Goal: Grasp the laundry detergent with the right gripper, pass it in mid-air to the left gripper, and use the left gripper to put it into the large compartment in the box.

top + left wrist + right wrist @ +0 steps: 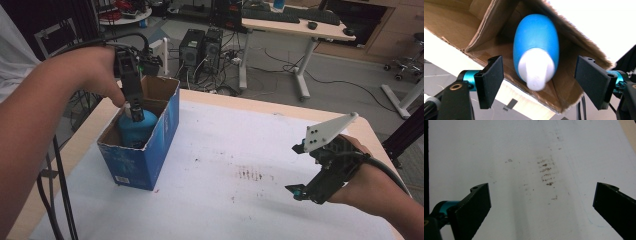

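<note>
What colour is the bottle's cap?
White, on a blue bottle; the cap shows best in the left gripper view.

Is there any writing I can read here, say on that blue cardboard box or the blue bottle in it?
Nothing can be read.
Blue cardboard box: pale print and a white label low on its near side, too small and blurred to read.
Blue plastic bottle with a white cap: no writing on the side that shows.
White table cover: brown smudges, no text.

Blue white-capped bottle (536, 40), inside open carton (150, 145)
</note>
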Available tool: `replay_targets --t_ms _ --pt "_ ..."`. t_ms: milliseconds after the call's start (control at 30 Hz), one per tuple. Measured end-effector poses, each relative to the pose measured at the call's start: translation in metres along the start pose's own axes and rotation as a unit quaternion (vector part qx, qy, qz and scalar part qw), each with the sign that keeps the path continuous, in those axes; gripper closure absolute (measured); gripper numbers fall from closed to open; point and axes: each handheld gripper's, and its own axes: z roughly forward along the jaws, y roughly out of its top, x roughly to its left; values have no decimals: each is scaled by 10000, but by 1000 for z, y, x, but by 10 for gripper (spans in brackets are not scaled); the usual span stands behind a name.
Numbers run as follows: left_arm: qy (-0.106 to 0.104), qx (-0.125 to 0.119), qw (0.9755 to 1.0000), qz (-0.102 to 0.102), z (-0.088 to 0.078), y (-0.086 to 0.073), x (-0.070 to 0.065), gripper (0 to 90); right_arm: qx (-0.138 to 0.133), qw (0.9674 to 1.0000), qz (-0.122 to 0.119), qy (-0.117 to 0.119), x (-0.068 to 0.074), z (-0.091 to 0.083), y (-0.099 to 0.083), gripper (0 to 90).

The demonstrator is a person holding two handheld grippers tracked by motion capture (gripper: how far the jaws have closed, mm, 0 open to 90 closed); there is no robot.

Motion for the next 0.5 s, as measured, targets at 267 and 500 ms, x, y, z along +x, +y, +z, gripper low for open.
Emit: replay_targets --t_ms 267,500 --pt "92 -128 9995 278 -23 12 -16 169 145 9997 -151 131 -6 -10 8 8" --pt "41 -199 9969 764 -33 26 -37 149 430 9978 -317 399 -14 -18 16 8"
